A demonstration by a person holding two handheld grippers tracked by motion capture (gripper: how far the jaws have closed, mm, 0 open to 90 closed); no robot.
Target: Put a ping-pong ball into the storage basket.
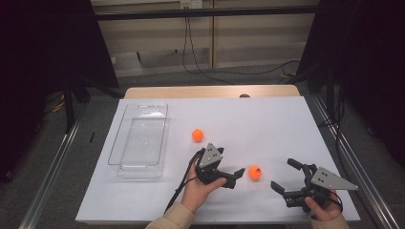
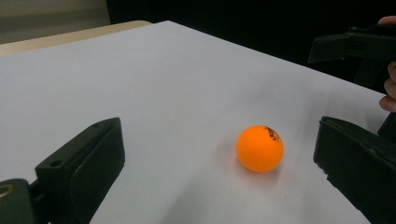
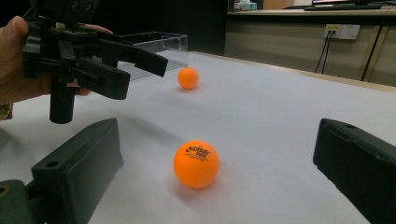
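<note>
A white-covered table (image 1: 267,114) is seen from above, with two handheld grippers low in the picture. An orange ball (image 1: 254,172) lies on the white surface between them, just off the tip of the left gripper (image 1: 237,174) at its 3 o'clock and a short way from the right gripper (image 1: 285,176) at its 9 o'clock. No jaw is seen touching the ball. In the left gripper view the ball (image 2: 259,148) is seen resting on the table ahead of the two black jaws, nearer the jaw at the right of that picture, with bare table showing on both sides of it; the jaws are spread wide and nothing is held. In the right gripper view the same ball (image 3: 196,164), marked with dark lettering, is seen lying ahead of and between that gripper's jaws, slightly nearer the jaw at the left of that picture; those jaws are also spread wide, with nothing held. The left gripper (image 3: 140,70) is seen beyond the ball at about 10 o'clock in that view, held in a hand (image 3: 18,65). A second orange ball (image 1: 197,135) lies farther up the table, at about 11 o'clock from the first ball and well apart from it. A clear plastic tray (image 1: 118,157) stands at the table's left side, at about 9 o'clock from the second ball.
</note>
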